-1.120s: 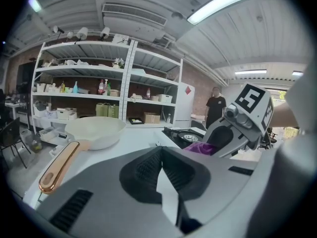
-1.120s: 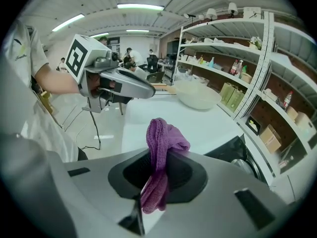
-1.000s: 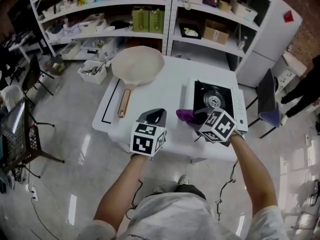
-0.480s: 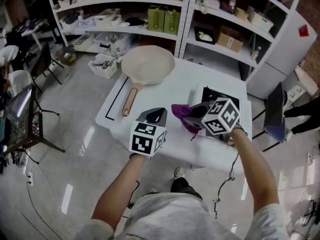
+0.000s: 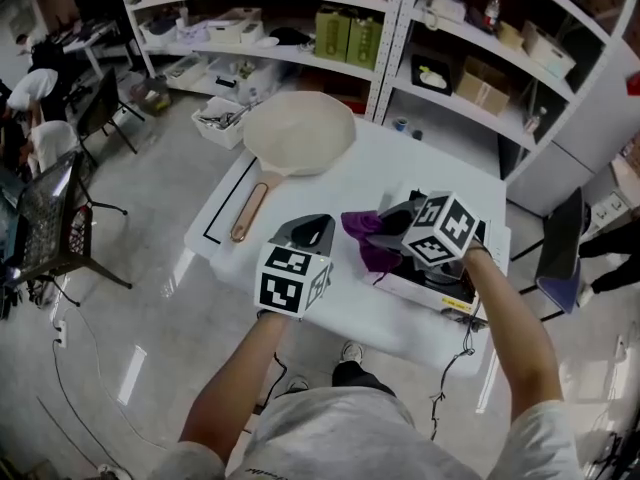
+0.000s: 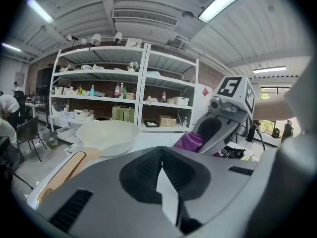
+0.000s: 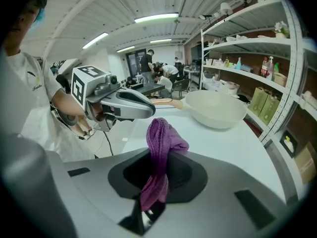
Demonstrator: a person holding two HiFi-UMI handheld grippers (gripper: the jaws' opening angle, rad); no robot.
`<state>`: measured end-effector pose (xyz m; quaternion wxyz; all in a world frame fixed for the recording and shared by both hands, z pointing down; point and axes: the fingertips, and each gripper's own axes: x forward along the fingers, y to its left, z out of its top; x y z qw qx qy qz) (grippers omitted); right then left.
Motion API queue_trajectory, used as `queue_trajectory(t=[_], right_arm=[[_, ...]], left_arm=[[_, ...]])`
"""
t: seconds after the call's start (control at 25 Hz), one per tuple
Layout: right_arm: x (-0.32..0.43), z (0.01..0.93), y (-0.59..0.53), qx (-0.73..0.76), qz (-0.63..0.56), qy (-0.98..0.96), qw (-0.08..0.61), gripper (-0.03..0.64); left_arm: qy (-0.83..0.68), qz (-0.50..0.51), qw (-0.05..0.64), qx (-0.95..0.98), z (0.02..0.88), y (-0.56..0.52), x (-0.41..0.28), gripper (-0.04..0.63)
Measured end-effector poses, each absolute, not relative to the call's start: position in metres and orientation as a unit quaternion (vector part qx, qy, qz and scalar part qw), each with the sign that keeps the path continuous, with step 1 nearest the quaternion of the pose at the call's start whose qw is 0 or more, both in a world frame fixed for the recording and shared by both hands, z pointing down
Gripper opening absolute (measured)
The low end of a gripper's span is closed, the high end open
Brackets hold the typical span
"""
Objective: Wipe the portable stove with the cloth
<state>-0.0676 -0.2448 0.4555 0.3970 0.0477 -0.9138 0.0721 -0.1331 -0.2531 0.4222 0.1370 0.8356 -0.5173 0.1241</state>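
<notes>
The soft, limp purple cloth (image 7: 159, 148) is pinched mid-fold by the right gripper (image 5: 388, 236) jaws; the left gripper (image 5: 310, 230) jaws are closed, empty.

— What sits on the white table (image 5: 390, 163), toward the upper middle?
— A cream frying pan (image 5: 300, 133), its wooden handle (image 5: 246, 213) pointing to the lower left.
— And behind it?
— White shelving (image 5: 392, 38) across the top, holding two green boxes (image 5: 350, 36) and a cardboard box (image 5: 483, 91).
— On the floor?
— A white basket (image 5: 222, 120) near the shelving, a black chair (image 5: 55, 218) at the left edge, a blue chair (image 5: 560, 258) at the right.
</notes>
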Motion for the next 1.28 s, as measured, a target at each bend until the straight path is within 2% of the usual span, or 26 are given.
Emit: queue_trajectory(t=[1.28], right_arm=[[-0.019, 0.463, -0.398, 0.095, 0.102, -0.923, 0.36, 0.063]], left_arm=[[-0.528, 0.152, 0.15, 0.822, 0.443, -0.332, -0.062, 0.003]])
